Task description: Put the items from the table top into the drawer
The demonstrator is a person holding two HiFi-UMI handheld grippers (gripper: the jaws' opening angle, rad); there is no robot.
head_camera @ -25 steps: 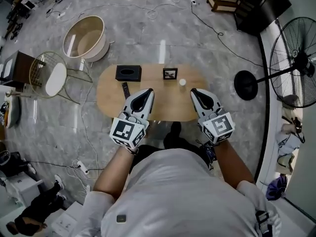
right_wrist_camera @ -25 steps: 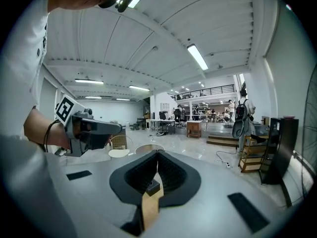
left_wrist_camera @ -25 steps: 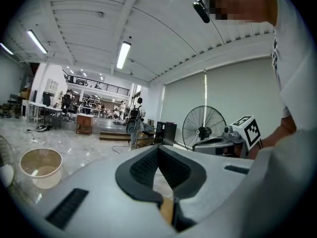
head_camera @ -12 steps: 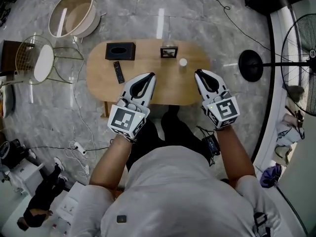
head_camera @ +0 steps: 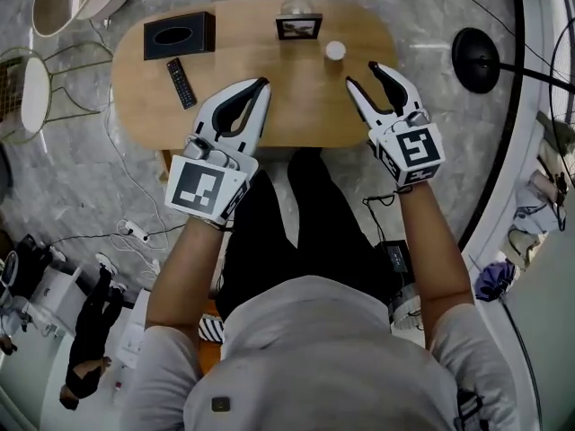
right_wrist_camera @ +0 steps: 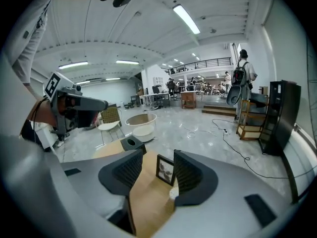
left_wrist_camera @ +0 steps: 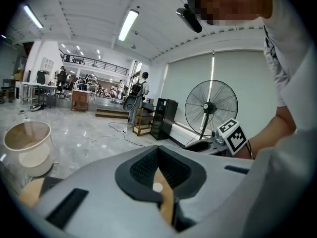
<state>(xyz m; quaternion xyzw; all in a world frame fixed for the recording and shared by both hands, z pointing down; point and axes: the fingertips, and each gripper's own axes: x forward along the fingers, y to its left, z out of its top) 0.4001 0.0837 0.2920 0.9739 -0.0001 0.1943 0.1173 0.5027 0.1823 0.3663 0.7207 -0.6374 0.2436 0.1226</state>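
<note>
Your left gripper (head_camera: 262,83) was over the near part of the oval wooden table (head_camera: 301,110), toward its left. Its jaws were closed tip to tip, with nothing held. The left gripper view showed only a narrow slit below the tips, with the table top visible through it.

Your right gripper (head_camera: 361,74) was over the near right part of the table. Its jaws had just been opening and stood well apart, with nothing between them. The right gripper view showed the table top and the picture frame (head_camera: 299,27) through the gap, farther off and untouched.

All four items lay on the table top:
- The black tissue box (head_camera: 180,34) sat at the far left corner.
- The black remote control (head_camera: 181,70) lay just beside the tissue box on the near side, at a slant.
- The picture frame stood upright at the far edge, near the middle.
- The small white round object (head_camera: 335,50) sat just beside the frame, nearer you and to the right, beyond the right gripper's tips.

Neither gripper touched any item.
</note>
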